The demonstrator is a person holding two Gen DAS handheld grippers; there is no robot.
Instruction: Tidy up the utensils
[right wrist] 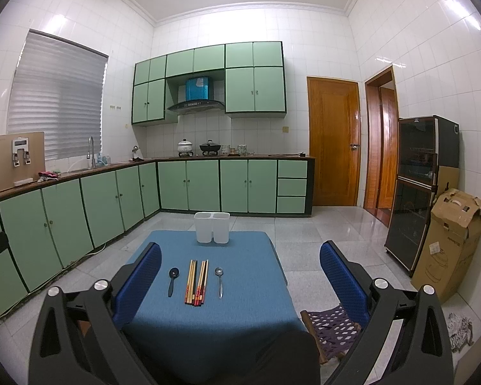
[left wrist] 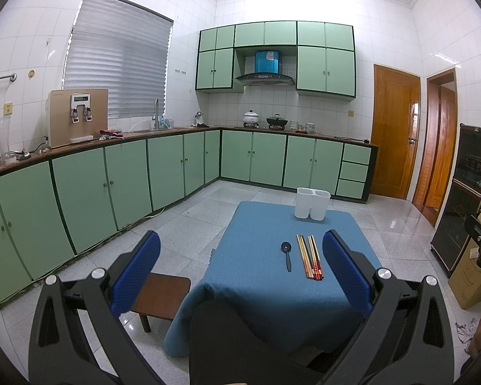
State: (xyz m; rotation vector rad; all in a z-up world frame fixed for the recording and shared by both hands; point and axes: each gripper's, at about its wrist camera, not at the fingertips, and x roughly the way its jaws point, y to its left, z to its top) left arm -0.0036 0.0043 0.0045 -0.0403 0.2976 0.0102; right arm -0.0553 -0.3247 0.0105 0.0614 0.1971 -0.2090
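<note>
A low table with a blue cloth carries a black spoon, a bundle of chopsticks and a metal spoon, lying side by side. A white two-compartment holder stands at the far edge. In the left wrist view the black spoon, chopsticks and holder show; the metal spoon is hidden behind the right finger. My left gripper and right gripper are open, empty, held above the near side of the table.
A small wooden stool stands left of the table and a woven stool at its right. Green cabinets line the left and far walls. A dark cabinet and a cardboard box stand at right.
</note>
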